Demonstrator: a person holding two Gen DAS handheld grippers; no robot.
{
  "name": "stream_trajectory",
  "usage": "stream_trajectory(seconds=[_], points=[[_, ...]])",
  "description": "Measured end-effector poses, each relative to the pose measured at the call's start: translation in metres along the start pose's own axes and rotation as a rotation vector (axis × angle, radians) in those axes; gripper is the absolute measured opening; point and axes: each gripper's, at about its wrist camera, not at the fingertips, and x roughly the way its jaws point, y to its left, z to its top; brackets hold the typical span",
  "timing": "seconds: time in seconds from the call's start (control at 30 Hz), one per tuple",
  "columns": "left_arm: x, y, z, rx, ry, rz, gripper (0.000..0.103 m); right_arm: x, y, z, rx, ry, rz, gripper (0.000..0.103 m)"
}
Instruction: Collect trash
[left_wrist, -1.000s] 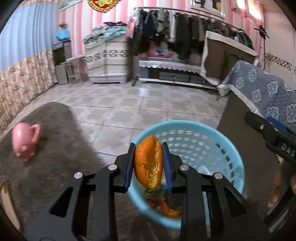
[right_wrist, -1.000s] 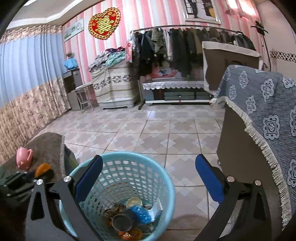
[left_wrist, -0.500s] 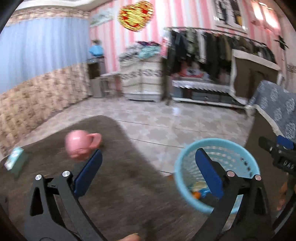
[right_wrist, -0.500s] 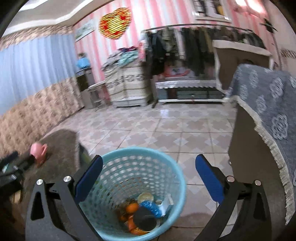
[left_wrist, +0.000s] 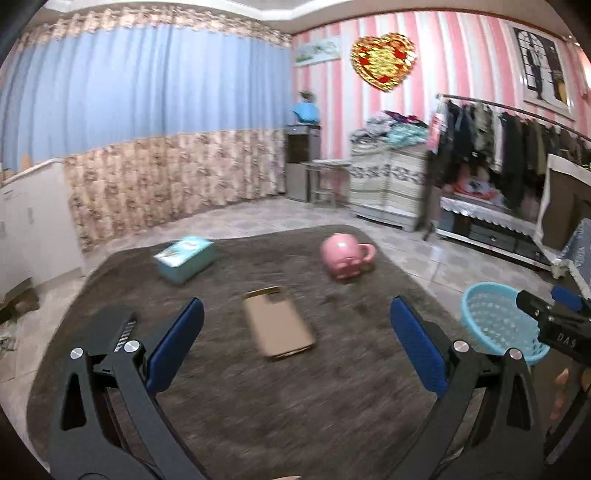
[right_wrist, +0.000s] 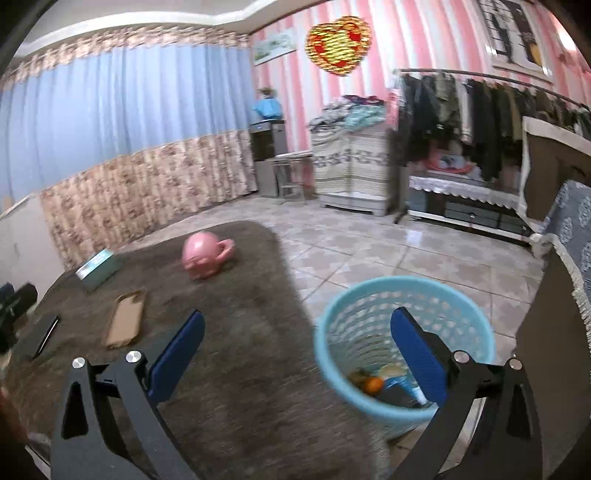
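- With orange scraps and other trash already lying at the bottom, basket (right_wrist: 404, 347) upright on tiled floor (right_wrist: 369, 254), just beside right edge of rug (right_wrist: 229, 332); trash partly hidden behind right claw's finger.
- Seen from left wrist view: same basket (left_wrist: 495, 317) at far right, off the rug (left_wrist: 295, 387).
- Left claw (left_wrist: 295, 343): jaws wide, holding nothing, aimed over middle of rug.
- Right claw (right_wrist: 295, 349): jaws wide, holding nothing, hovering near basket rim, one finger in front of basket mouth.
- On the rug: flat tan case (left_wrist: 279, 325) nearest left claw; pink mug (left_wrist: 345, 254) on its side beyond; teal box (left_wrist: 184, 258) to the far left; dark phone (right_wrist: 44, 336) near rug's left edge.
- Step judged in hand: between drops, search for next piece of trash; both views motion-blurred.
- No obvious trash visible on rug; remaining items look like belongings, so task judged near its end.
- Next move calls for: scan of rug for leftover scraps; if any found, descent with jaws wide, straddle, closure, then carry to basket.
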Motion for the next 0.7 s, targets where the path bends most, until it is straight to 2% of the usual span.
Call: stream_trajectory(seconds=[0.1, 0.23, 0.33, 0.47, 0.7], points=[[-0.019, 0.017, -0.017, -0.021, -0.016, 0.046, 0.098, -0.015, 0.029, -0.019, -0.065, -0.016, 0.02, 0.098], [-0.036, 0.027, -0.034, -0.048, -0.02, 0.053, 0.098, -0.035, 0.051, -0.038, -0.116, -0.035, 0.027, 0.099], [-0.043, 0.024, -0.046, -0.037, -0.027, 0.062, 0.098, -0.047, 0.059, -0.045, -0.125, -0.046, 0.033, 0.098], [-0.044, 0.024, -0.055, -0.055, -0.021, 0.029, 0.098, -0.056, 0.064, -0.05, -0.138, -0.061, 0.041, 0.098], [-0.046, 0.025, -0.061, -0.042, -0.056, 0.029, 0.098, -0.048, 0.058, -0.043, -0.127, -0.055, 0.052, 0.098]])
